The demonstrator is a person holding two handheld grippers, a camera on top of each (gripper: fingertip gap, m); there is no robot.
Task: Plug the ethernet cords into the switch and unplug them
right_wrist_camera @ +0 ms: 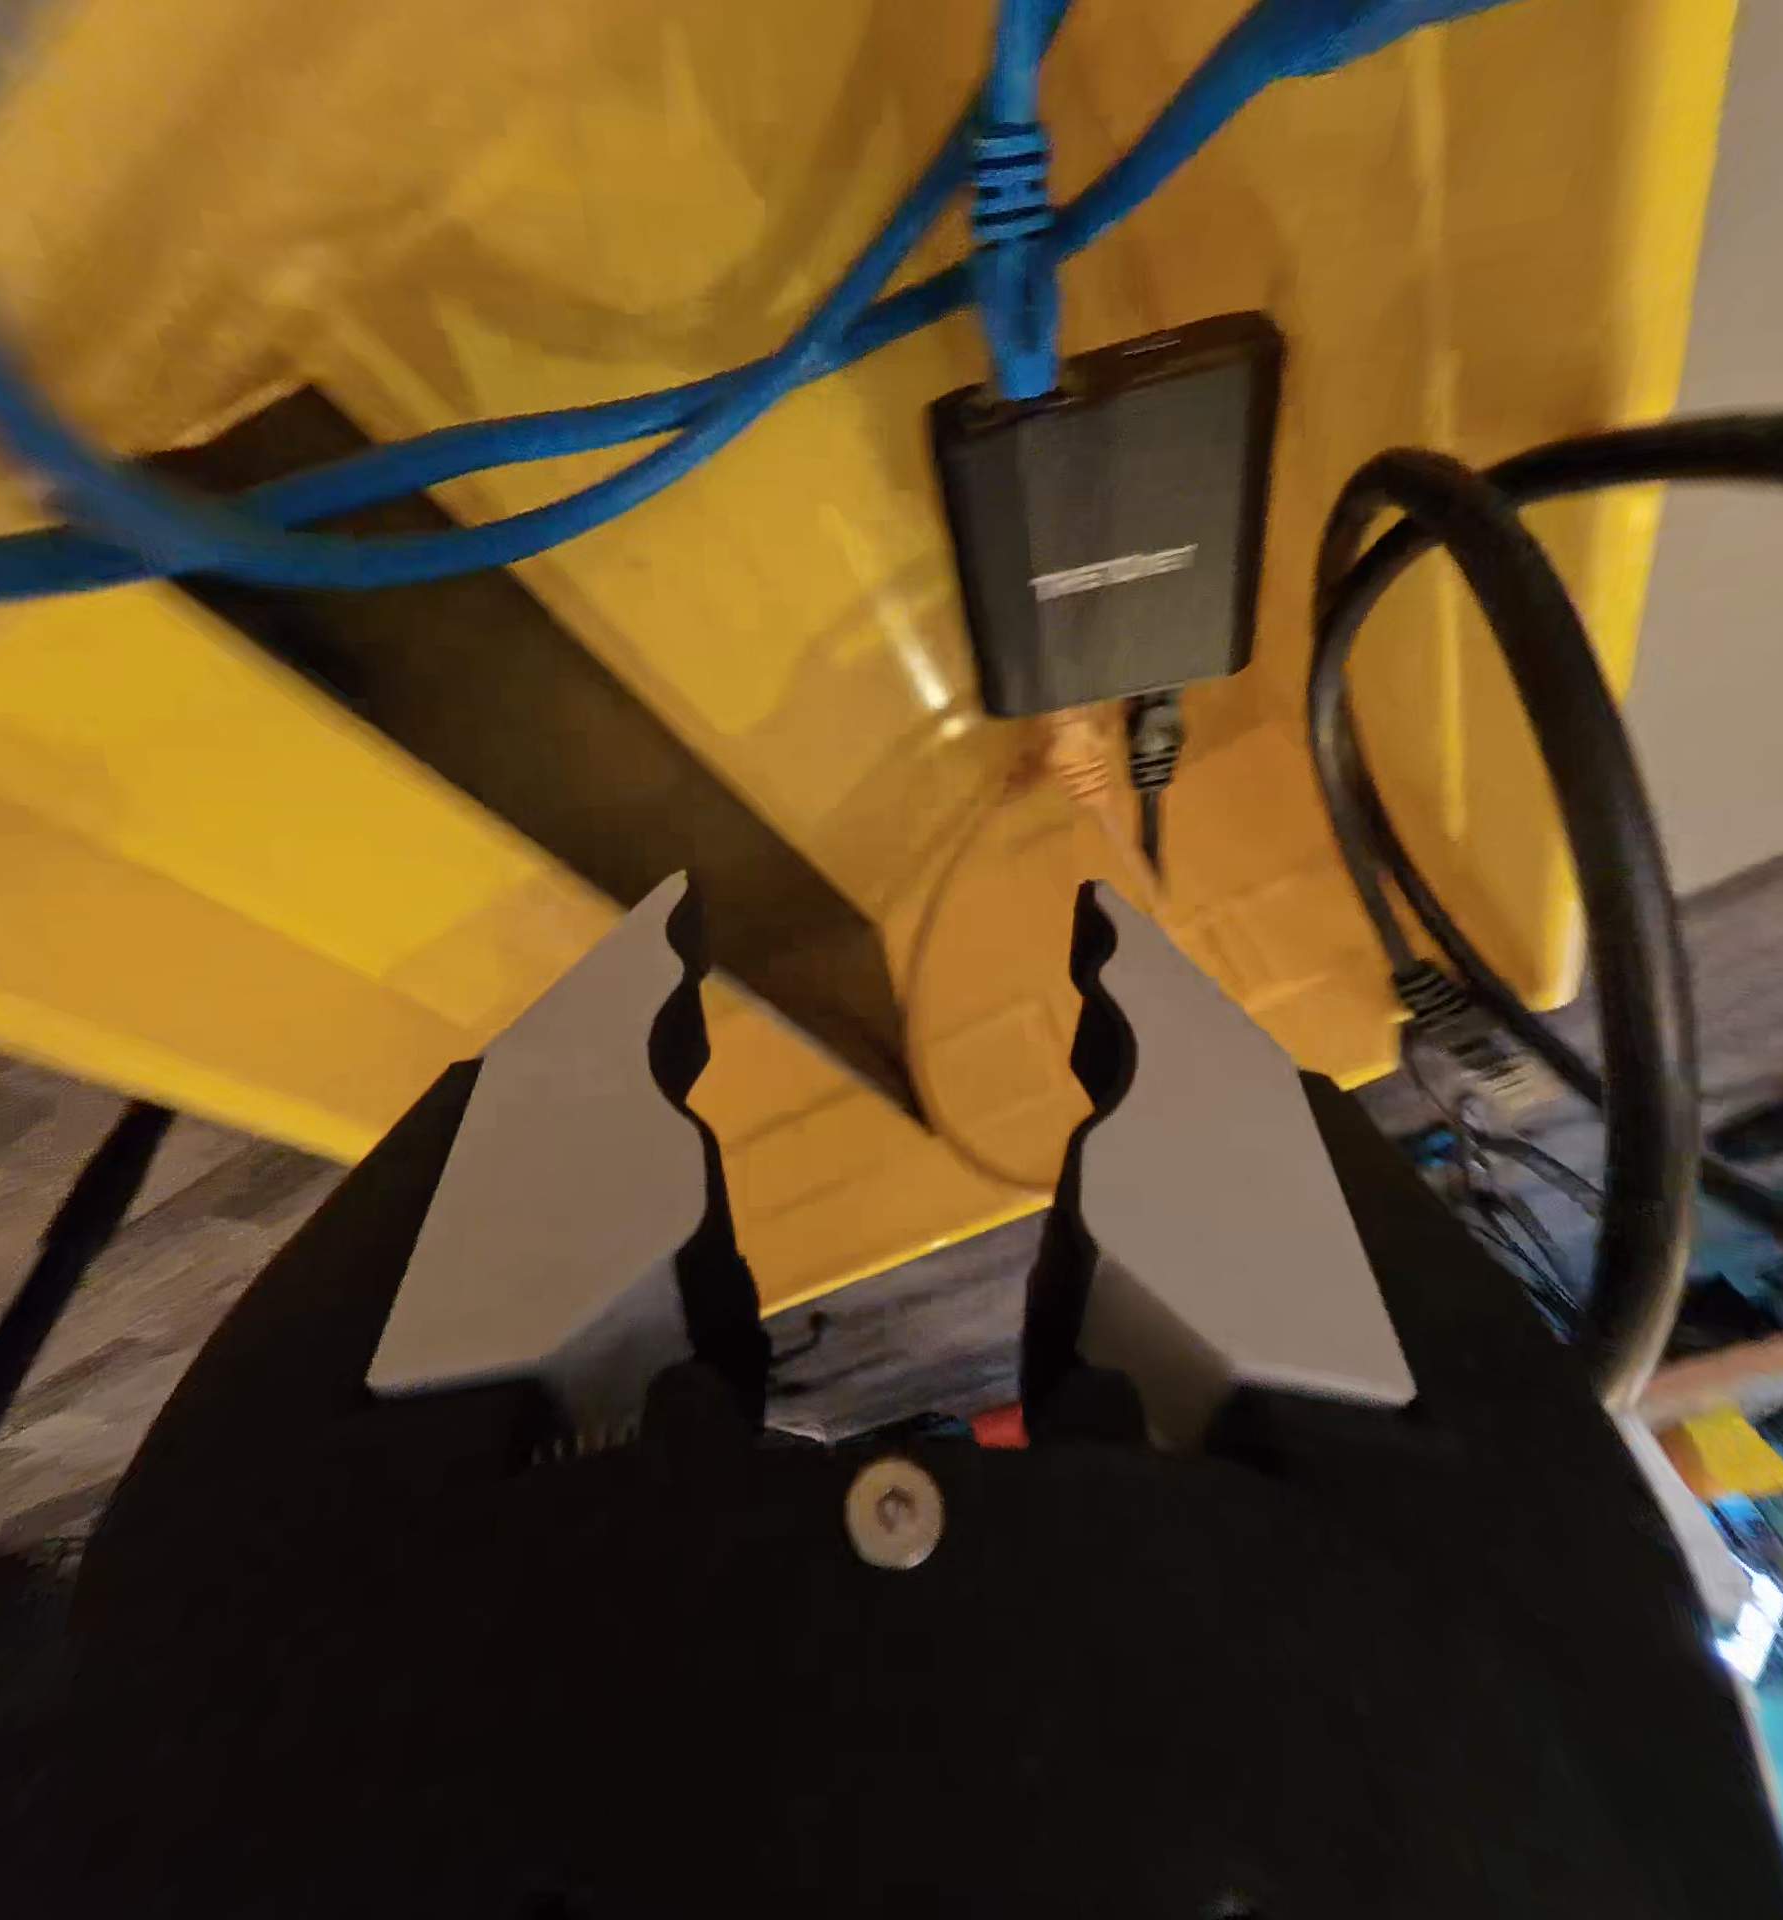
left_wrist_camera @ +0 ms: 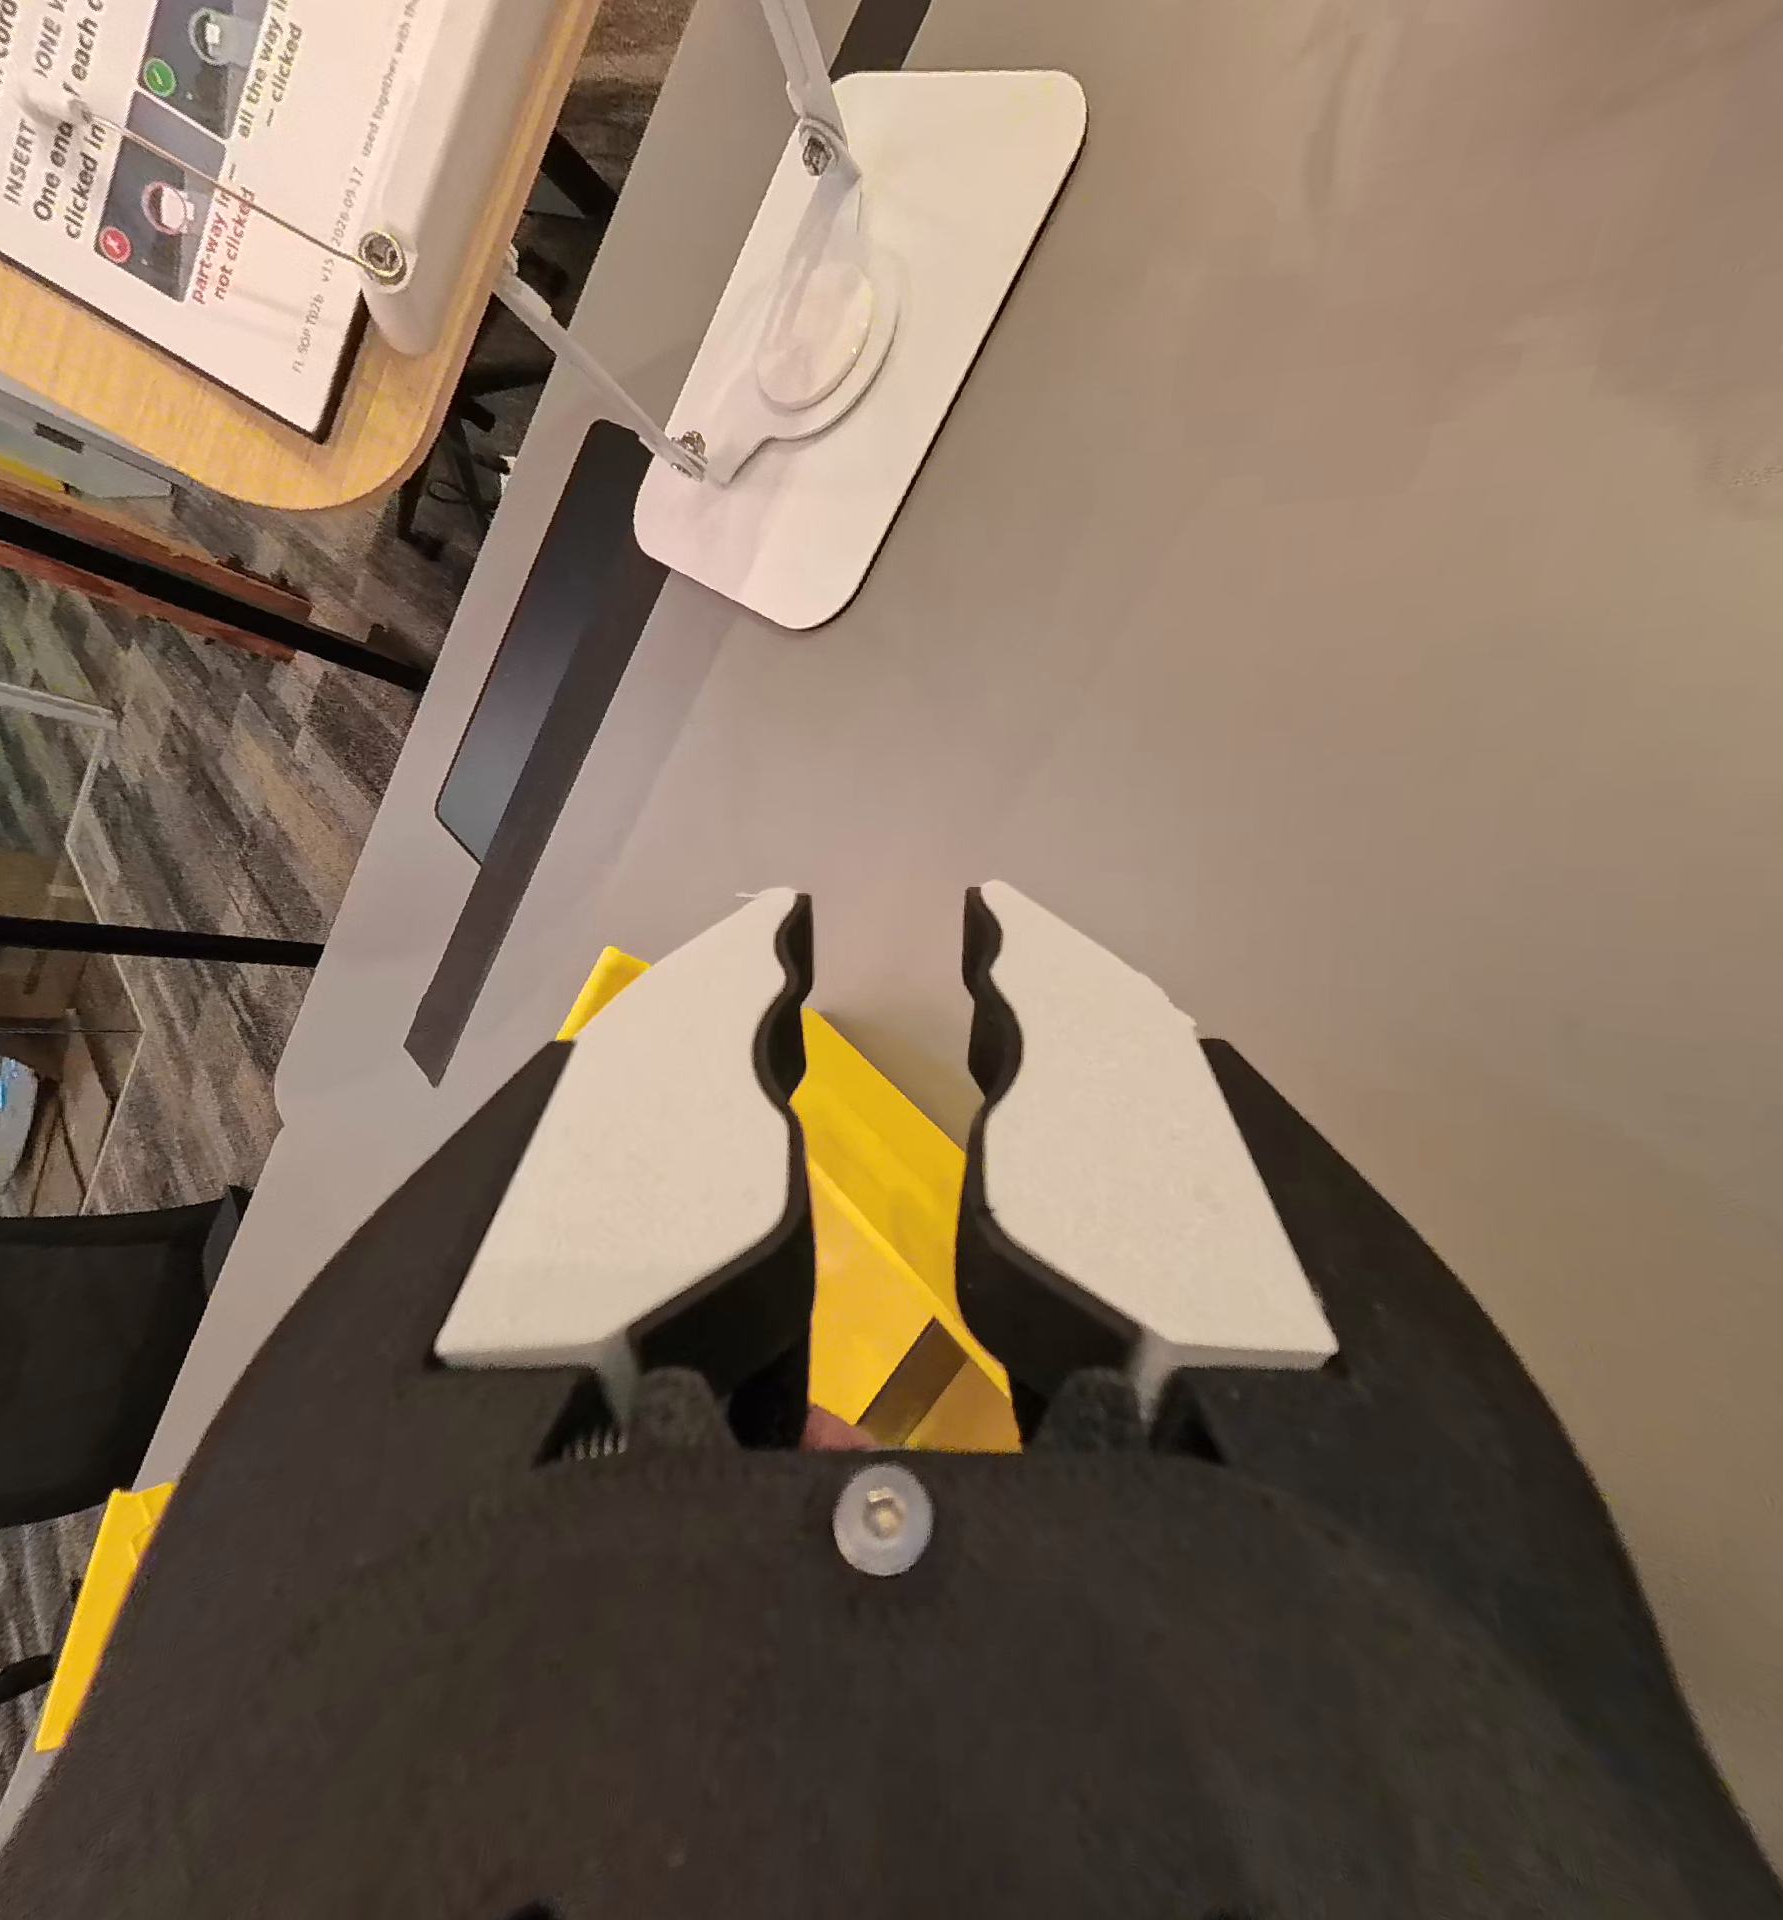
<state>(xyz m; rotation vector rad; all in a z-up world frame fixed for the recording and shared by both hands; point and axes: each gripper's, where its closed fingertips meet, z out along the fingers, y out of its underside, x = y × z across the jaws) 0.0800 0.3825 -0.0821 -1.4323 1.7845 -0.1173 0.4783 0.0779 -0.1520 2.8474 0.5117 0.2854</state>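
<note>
Two views differ: only the right shows the yellow bin point(right_wrist_camera: 451, 260) holding the switch point(right_wrist_camera: 1105, 520), with blue cord point(right_wrist_camera: 1017, 312) plugged in. Left gripper point(left_wrist_camera: 887, 925) over the desk point(left_wrist_camera: 1386, 520) and right gripper point(right_wrist_camera: 882, 914): fingers apart, empty. Orange cord point(right_wrist_camera: 1079, 764) blurred.

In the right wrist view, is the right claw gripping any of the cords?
No. The right claw is open and empty, short of the switch, where the blue cord is plugged in.

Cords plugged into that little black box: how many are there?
3. A blue cord enters the switch at its far end; an orange cord and a black cord sit side by side at its near end. More may be hidden.
</note>
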